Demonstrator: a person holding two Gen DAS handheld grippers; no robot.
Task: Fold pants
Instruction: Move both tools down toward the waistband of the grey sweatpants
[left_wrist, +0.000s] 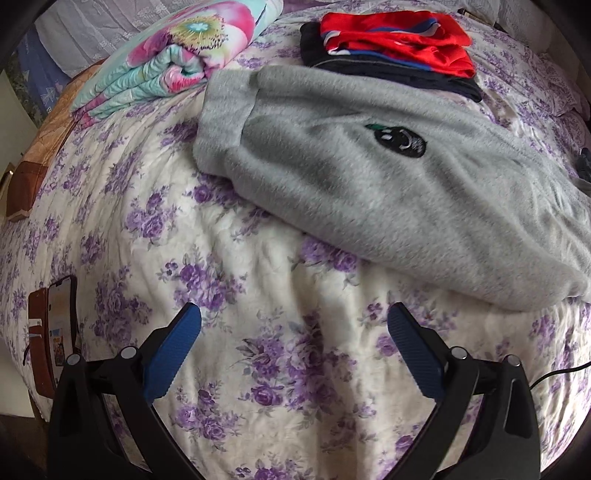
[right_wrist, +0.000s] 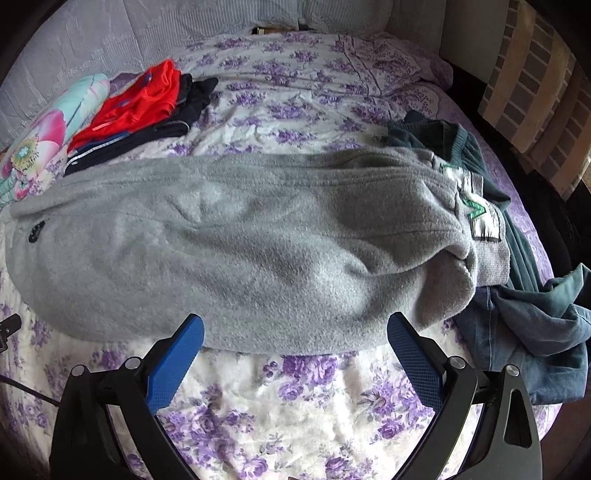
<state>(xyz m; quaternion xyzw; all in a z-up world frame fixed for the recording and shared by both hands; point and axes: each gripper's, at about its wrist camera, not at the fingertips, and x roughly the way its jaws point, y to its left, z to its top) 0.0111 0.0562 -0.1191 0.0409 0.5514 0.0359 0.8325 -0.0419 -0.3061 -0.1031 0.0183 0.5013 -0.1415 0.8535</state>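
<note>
Grey fleece pants (left_wrist: 369, 192) lie lengthwise across the floral bedspread (left_wrist: 258, 369), with a cuffed end at the upper left and a small black logo patch (left_wrist: 400, 140). In the right wrist view the pants (right_wrist: 240, 247) span the bed, their waistband with a white and green label (right_wrist: 484, 218) at the right. My left gripper (left_wrist: 294, 317) is open and empty, over the bedspread short of the pants' near edge. My right gripper (right_wrist: 295, 325) is open and empty, its fingertips at the pants' near edge.
A stack of red and dark clothes (left_wrist: 391, 40) lies behind the pants. A folded floral quilt (left_wrist: 170, 55) lies at the back left. A phone on a brown case (left_wrist: 59, 332) sits at the left bed edge. Dark green and blue clothes (right_wrist: 524, 295) are heaped at the right.
</note>
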